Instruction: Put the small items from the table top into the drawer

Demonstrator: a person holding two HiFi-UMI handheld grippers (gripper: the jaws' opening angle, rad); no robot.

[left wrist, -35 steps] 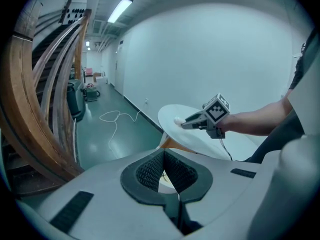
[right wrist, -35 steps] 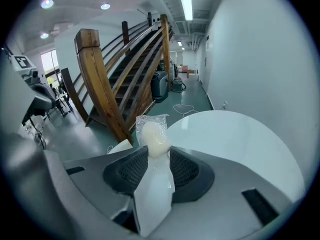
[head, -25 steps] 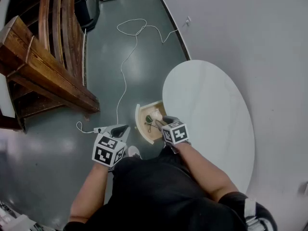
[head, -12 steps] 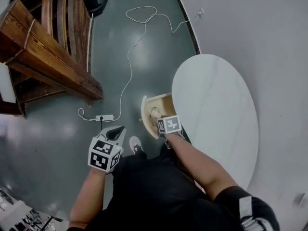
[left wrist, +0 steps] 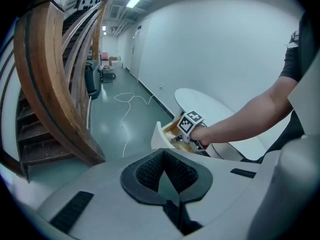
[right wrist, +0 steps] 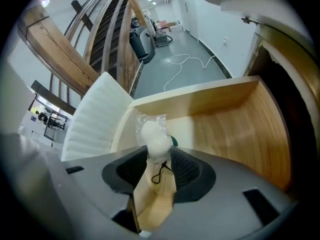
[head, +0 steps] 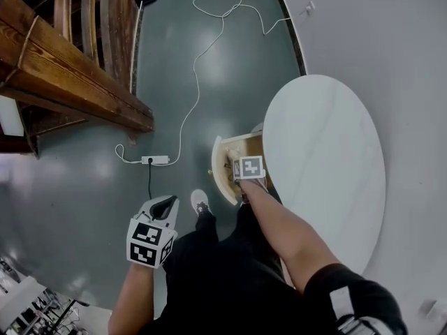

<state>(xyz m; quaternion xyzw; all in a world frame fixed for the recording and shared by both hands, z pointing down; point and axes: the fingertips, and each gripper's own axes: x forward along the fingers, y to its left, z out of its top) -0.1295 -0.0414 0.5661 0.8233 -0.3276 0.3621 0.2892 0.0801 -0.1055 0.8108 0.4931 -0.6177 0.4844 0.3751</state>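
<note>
Drawer (right wrist: 235,119) inside: pale smooth wood with visible grain. Its front panel (right wrist: 95,119) at 9 o'clock: white, ribbed, matt. Clear bag (right wrist: 152,131): thin crinkly glossy plastic round a smooth white lump. Counter (head: 328,145): white, smooth, slight sheen. Floor (head: 91,180) at its 9 o'clock: grey-green, glossy, reflecting lights. Staircase (head: 70,68) at 10 o'clock: dark varnished wood. Left gripper (left wrist: 164,154): matt grey plastic shell, fingers (left wrist: 147,171) black, ribbed.

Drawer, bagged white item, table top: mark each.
drawer (right wrist: 235,134), right gripper view, bare wooden floor
bagged white item (right wrist: 152,133), right gripper view, white lump inside bag
table top (head: 328,152), head view, bare white surface
</note>
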